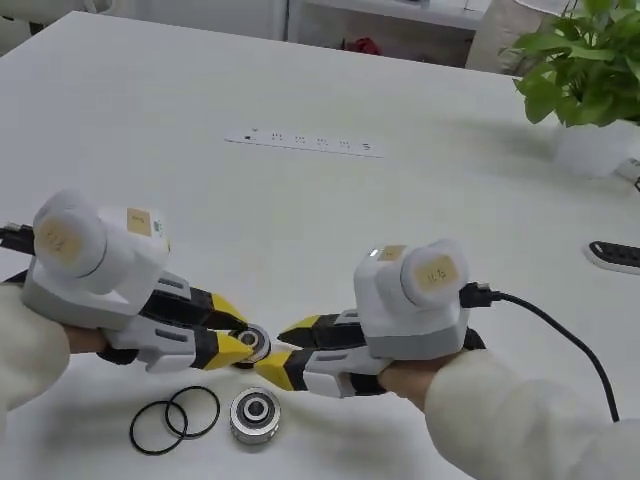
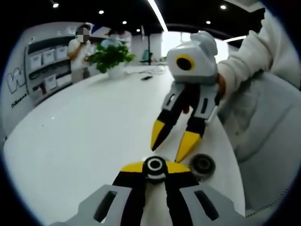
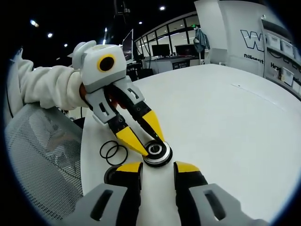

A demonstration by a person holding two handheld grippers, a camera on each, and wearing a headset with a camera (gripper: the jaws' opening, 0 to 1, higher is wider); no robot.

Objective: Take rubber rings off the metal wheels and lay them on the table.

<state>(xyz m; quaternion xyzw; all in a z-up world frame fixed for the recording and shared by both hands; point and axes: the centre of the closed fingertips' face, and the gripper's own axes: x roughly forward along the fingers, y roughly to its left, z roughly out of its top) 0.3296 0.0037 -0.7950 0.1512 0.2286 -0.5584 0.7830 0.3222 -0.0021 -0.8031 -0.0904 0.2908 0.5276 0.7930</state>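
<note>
Left jaws: the left gripper (image 1: 241,336) was clenched on a metal wheel (image 3: 157,150), pinching it by the rim just above the tabletop (image 1: 300,220).
Right jaws: the right gripper (image 3: 158,168) stood released, with its yellow tips spread to either side of the same wheel and close to it. Whether either tip touched the wheel could not be told.
Rubber ring: a dark band appeared to sit around the held wheel, though this was too small to be sure of.
Step in hand: probably lining up the free jaws to catch the ring while the left gripper steadied the wheel.
Next move: the tips would need to close on the rubber alone, then peel it sideways off the rim without dragging the wheel from the left grip.
Already laid down: two rubber rings (image 1: 175,418) lay overlapping on the tabletop, just beside a second wheel (image 1: 255,415), in front of the grippers.
Hands: both were low near the edge of the tabletop in pale sleeves, with the grippers held nearly level and pointed nose to nose.
Beyond: a power strip (image 1: 303,142) lay mid-table, and a potted plant (image 1: 580,60) stood at the far right.
</note>
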